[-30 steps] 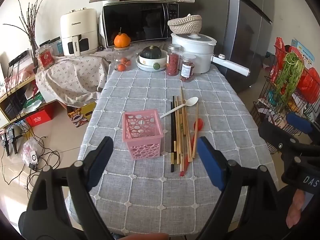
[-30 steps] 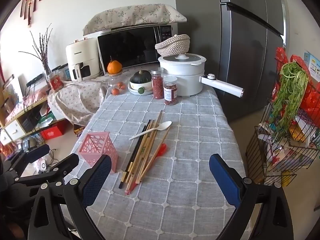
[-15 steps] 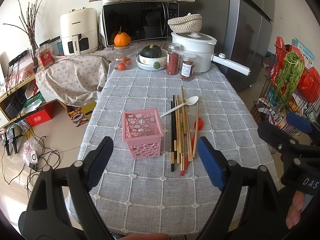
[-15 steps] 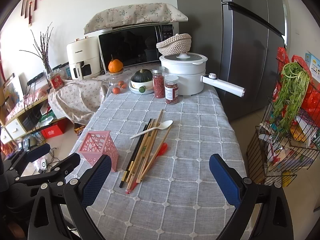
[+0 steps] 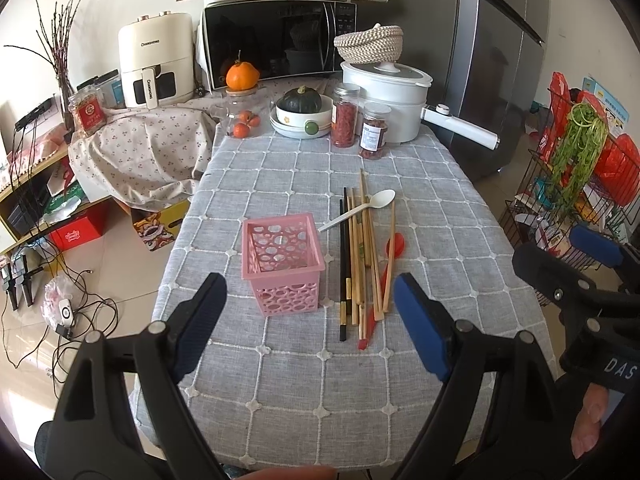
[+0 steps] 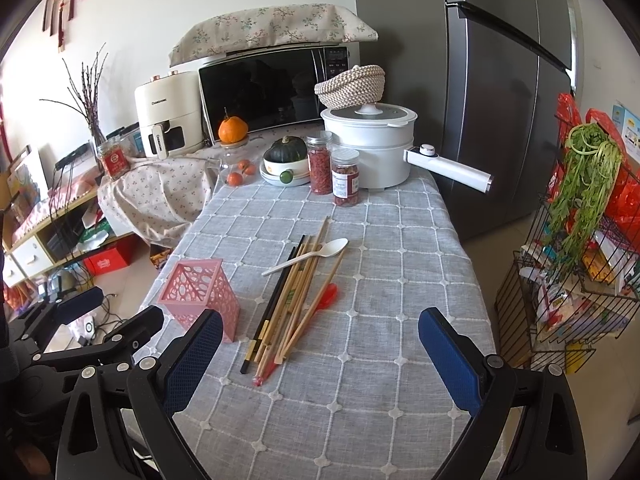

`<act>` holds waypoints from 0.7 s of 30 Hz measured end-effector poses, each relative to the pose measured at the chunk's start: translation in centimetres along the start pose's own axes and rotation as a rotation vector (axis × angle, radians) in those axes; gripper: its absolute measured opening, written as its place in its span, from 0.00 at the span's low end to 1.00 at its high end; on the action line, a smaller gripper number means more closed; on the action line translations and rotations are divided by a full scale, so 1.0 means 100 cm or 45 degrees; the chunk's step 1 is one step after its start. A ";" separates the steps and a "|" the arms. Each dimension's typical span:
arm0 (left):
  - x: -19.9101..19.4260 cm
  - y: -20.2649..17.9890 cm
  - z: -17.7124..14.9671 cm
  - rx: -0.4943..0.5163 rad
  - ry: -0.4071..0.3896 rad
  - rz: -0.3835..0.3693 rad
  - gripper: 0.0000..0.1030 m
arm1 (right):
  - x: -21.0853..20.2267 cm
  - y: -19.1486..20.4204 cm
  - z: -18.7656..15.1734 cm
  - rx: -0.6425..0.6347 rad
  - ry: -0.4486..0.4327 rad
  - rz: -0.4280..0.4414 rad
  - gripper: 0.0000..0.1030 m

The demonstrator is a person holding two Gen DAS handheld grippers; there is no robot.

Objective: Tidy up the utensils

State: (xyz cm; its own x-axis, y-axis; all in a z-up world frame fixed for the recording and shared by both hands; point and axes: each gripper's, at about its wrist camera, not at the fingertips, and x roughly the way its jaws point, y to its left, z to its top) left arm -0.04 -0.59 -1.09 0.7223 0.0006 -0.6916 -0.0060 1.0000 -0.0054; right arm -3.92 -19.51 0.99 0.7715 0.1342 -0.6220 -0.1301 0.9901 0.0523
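Note:
A pink perforated basket stands empty on the grey checked tablecloth. Just right of it lies a loose bundle of wooden and black chopsticks, with a white spoon across its far end and a red spoon partly under it. My left gripper hangs open above the table's near end, short of the basket. My right gripper is open too, near the chopsticks' close ends, holding nothing.
At the table's far end stand two jars, a bowl with a squash, a white pot with a long handle, a microwave and an air fryer. A wire rack stands right; boxes and cables lie left on the floor.
Both views have shifted only slightly, the right one drifting a little nearer the table. Nothing on the table has moved and both grippers stay open.

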 end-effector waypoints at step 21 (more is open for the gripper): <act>-0.004 0.002 0.002 -0.001 0.012 -0.004 0.83 | 0.000 0.001 0.000 0.002 0.006 0.004 0.96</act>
State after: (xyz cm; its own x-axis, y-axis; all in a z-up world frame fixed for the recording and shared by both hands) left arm -0.16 -0.38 -0.68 0.7156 -0.0030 -0.6985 -0.0038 1.0000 -0.0082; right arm -3.89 -19.44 0.97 0.7681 0.1369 -0.6255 -0.1314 0.9898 0.0553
